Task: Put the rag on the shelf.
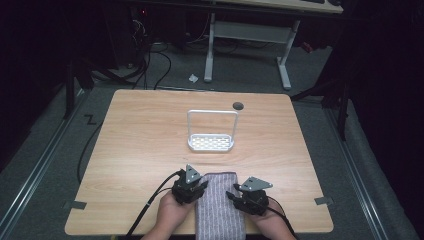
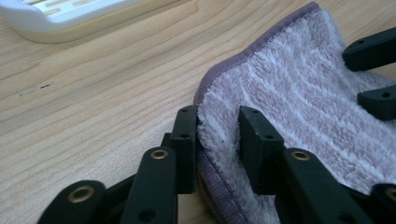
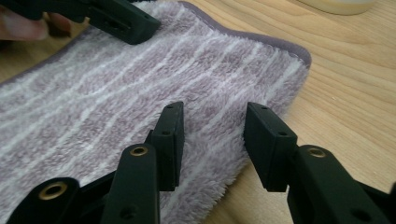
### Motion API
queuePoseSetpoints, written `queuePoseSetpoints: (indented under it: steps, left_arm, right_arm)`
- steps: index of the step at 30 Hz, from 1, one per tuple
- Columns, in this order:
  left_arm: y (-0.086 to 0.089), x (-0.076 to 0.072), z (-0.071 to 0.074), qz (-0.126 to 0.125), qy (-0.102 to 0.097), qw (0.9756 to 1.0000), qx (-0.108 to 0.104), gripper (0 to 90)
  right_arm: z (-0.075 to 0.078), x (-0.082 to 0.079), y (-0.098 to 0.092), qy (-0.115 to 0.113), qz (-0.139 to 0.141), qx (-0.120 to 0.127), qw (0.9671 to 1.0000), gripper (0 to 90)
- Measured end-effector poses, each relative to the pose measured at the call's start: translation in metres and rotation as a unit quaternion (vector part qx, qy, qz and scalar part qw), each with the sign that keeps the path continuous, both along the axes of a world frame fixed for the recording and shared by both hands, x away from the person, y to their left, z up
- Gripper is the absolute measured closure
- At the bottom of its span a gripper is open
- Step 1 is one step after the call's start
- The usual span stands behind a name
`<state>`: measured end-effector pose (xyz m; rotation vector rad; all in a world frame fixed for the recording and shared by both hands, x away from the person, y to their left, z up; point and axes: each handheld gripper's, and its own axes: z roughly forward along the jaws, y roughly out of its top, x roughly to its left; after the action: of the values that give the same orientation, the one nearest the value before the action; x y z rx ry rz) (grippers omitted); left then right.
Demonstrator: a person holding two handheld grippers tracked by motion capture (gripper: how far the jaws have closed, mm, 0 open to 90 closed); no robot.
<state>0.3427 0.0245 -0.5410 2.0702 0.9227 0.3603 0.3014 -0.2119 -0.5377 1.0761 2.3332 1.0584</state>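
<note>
- While the towel [image 1: 220,205] lies flat at the table's [image 1: 140,145] near edge, short of the rack [image 1: 211,131], nothing has been lifted.
- Its edge is straddled, unpinched, by the spread left gripper [image 2: 218,135].
- Its other edge is straddled by the spread right gripper [image 3: 212,140]; gripping and moving remain, judging by this.

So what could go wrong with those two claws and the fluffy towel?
The left claw only straddles the towel at its very edge, so the cloth might slip out when lifted. The right claw is open over its own edge and could pinch just the fluff. Also, the towel hangs over the near edge of the table, so a tug could pull it off. The white rack stands well away.
</note>
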Motion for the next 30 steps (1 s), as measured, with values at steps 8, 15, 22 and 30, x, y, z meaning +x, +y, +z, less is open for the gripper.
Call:
queuePoseSetpoints:
  steps: [8,15,22,30]
  left_arm:
    - [0.001,0.000,0.000,0.001,0.002,1.0000,-0.005,71.3]
    - [0.001,0.000,-0.001,0.002,0.003,1.0000,-0.008,71.2]
    - [0.001,0.000,0.000,0.005,0.003,1.0000,-0.007,71.0]
    - [0.003,0.001,-0.001,0.005,0.009,0.9998,-0.015,72.0]
  right_arm:
    - [0.015,0.008,-0.005,-0.041,-0.030,0.018,0.9985,56.1]
    - [0.016,0.034,-0.006,-0.031,-0.072,0.006,0.9969,54.9]
    - [0.004,0.045,-0.003,0.006,-0.063,0.002,0.9980,48.1]
    - [-0.001,0.043,-0.002,0.016,-0.056,0.011,0.9982,46.4]
